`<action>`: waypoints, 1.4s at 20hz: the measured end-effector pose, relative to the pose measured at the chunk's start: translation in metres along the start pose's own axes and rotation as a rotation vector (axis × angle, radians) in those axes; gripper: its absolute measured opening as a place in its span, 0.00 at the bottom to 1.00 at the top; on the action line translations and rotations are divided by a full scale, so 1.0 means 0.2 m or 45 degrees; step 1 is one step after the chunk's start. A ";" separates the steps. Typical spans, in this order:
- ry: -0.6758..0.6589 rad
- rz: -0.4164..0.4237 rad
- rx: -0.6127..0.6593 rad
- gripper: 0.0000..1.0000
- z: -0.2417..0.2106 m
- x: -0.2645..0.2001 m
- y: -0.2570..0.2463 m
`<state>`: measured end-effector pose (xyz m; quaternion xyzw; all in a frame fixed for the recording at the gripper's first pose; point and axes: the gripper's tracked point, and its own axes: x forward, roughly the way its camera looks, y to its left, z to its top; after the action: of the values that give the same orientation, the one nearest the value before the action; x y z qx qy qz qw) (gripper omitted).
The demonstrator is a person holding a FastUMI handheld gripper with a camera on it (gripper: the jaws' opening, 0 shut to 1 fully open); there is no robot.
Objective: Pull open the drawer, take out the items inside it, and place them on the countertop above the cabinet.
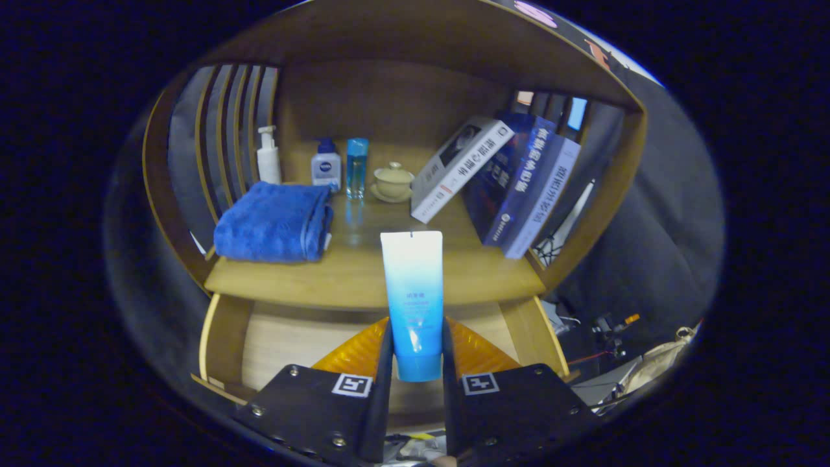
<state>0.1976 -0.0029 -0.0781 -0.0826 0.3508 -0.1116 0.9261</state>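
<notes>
Folded blue towel (272, 222) lying at the left, beside the slatted side panel (224, 139). Behind it, along the back, a white pump bottle (268, 155), a small white bottle with a blue cap (325, 164) and a tall clear blue bottle (356, 167) stand upright in a row. Just beside these, a lidded cream cup on its saucer (392, 182). At the right, several books (512, 181) lean leftward, spines outward.

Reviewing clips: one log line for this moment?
tongs shut on blue-and-white plastic tube | wooden drawer open | wooden countertop ahead
</notes>
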 end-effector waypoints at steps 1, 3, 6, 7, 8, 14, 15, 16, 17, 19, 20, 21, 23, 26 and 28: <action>-0.014 0.021 0.020 0.36 0.05 0.05 0.02; -0.033 0.058 0.064 0.36 0.13 0.12 0.01; 0.004 0.080 0.058 0.36 0.14 0.28 0.02; 0.019 0.080 0.044 0.36 0.13 0.33 0.02; 0.042 0.087 0.031 0.36 0.12 0.37 0.03; 0.152 0.119 0.008 0.36 0.03 0.52 0.09; 0.163 0.117 -0.004 0.36 0.02 0.53 0.09; 0.154 0.115 -0.010 0.36 0.02 0.54 0.10; 0.155 0.121 -0.010 0.36 0.01 0.54 0.11; 0.145 0.140 -0.008 0.42 0.01 0.52 0.13; 0.123 0.142 -0.003 0.42 0.02 0.51 0.14; 0.089 0.146 0.010 0.42 0.04 0.48 0.14; 0.002 0.164 0.049 0.49 0.10 0.40 0.15; -0.123 0.135 0.064 0.49 0.13 0.21 0.10; -0.214 0.113 0.077 0.49 0.12 0.06 0.06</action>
<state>0.2242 0.0065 -0.0712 -0.0482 0.2716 -0.0735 0.9584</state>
